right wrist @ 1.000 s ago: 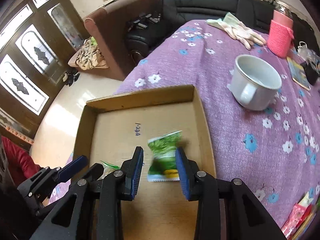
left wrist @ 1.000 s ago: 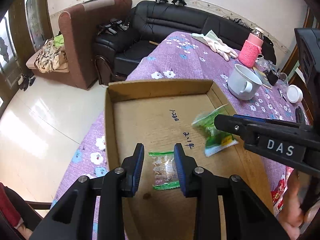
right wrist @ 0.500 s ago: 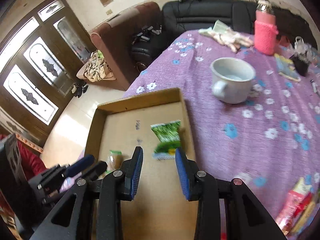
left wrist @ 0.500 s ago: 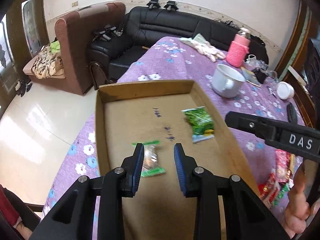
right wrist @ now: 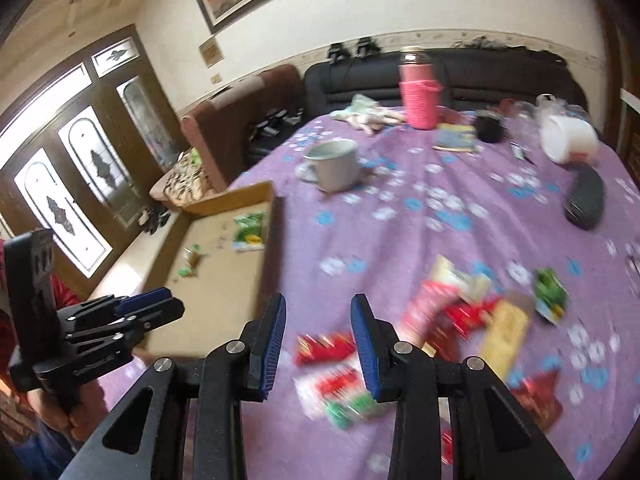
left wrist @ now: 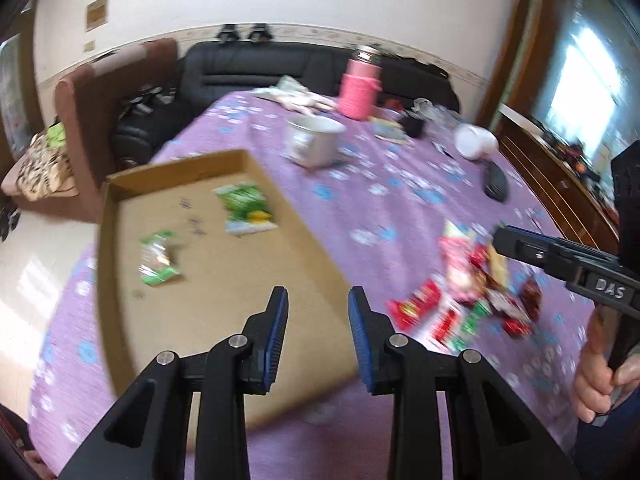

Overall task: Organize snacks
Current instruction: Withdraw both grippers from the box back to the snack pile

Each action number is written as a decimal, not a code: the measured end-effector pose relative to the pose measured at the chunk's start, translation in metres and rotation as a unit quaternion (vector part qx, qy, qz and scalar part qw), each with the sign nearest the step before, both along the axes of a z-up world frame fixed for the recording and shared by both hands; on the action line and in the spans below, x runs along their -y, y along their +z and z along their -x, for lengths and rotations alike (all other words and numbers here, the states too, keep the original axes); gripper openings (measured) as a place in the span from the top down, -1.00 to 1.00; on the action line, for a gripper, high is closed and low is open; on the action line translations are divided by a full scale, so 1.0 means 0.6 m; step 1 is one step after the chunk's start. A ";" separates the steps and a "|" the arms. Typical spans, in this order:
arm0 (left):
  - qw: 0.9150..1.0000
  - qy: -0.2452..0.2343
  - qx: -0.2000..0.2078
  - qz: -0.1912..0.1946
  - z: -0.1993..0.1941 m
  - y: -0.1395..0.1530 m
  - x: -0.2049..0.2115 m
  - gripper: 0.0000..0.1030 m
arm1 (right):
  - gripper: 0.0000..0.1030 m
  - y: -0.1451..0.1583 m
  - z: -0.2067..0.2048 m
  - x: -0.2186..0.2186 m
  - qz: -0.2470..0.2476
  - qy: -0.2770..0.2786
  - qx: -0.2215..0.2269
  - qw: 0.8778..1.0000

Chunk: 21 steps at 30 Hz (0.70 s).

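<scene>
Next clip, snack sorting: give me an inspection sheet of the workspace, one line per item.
Surface: table under a purple flowered cloth.
Job's things: shallow brown cardboard box holding a green snack packet and a small clear green-edged packet; loose pile of mostly red snack packets on the cloth beside it.
Clutter: white mug, pink knit-covered bottle, white tub, black oval case, pale gloves.
Grippers: left gripper and right gripper both open, empty.
Cables: nothing seen.
Surroundings: black leather sofa, brown armchair, glazed wooden doors.
</scene>
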<state>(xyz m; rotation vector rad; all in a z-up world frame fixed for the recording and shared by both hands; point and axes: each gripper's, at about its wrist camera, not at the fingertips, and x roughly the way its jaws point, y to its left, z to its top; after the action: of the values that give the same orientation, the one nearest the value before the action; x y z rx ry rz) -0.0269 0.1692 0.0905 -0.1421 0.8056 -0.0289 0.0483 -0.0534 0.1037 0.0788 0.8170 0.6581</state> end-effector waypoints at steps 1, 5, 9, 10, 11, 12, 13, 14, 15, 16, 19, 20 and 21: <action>1.000 -0.010 -0.002 -0.003 0.003 -0.006 0.021 0.41 | 0.29 -0.011 0.007 0.019 -0.001 -0.006 0.004 1.000; 0.997 -0.068 -0.019 -0.022 0.010 -0.034 0.110 0.41 | 0.29 -0.054 0.002 0.095 -0.047 -0.032 -0.029 0.998; 0.994 -0.085 -0.038 -0.062 -0.006 -0.065 0.166 0.42 | 0.29 -0.072 -0.017 0.137 -0.101 -0.042 -0.081 0.991; 0.993 -0.085 -0.045 -0.069 -0.016 -0.074 0.178 0.42 | 0.29 -0.073 -0.019 0.142 -0.116 -0.038 -0.091 0.988; 0.993 -0.086 -0.049 -0.071 -0.023 -0.079 0.184 0.42 | 0.29 -0.074 -0.020 0.146 -0.126 -0.036 -0.100 0.986; 0.992 -0.086 -0.055 -0.075 -0.033 -0.086 0.191 0.42 | 0.29 -0.074 -0.020 0.145 -0.129 -0.035 -0.106 0.985; 0.992 -0.084 -0.059 -0.078 -0.039 -0.090 0.195 0.42 | 0.29 -0.074 -0.018 0.141 -0.129 -0.030 -0.112 0.985; 0.991 -0.084 -0.067 -0.082 -0.050 -0.097 0.199 0.42 | 0.29 -0.075 -0.017 0.138 -0.127 -0.027 -0.115 0.985; 0.990 -0.085 -0.072 -0.085 -0.058 -0.102 0.203 0.42 | 0.29 -0.076 -0.017 0.134 -0.124 -0.028 -0.117 0.985; 0.989 -0.086 -0.078 -0.089 -0.068 -0.109 0.209 0.42 | 0.29 -0.077 -0.014 0.134 -0.123 -0.029 -0.119 0.985; 0.988 -0.087 -0.077 -0.098 -0.079 -0.114 0.220 0.42 | 0.29 -0.079 -0.013 0.129 -0.121 -0.026 -0.124 0.985; 0.987 -0.093 -0.077 -0.102 -0.083 -0.115 0.226 0.42 | 0.29 -0.081 -0.013 0.129 -0.121 -0.028 -0.125 0.984; 0.987 -0.098 -0.078 -0.105 -0.085 -0.116 0.230 0.42 | 0.29 -0.083 -0.013 0.131 -0.121 -0.029 -0.127 0.984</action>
<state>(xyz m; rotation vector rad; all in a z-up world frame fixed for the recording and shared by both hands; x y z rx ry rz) 0.0242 0.0311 0.0212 0.1366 0.9710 -0.1194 0.0558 -0.1321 0.0541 0.4130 0.9727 0.6984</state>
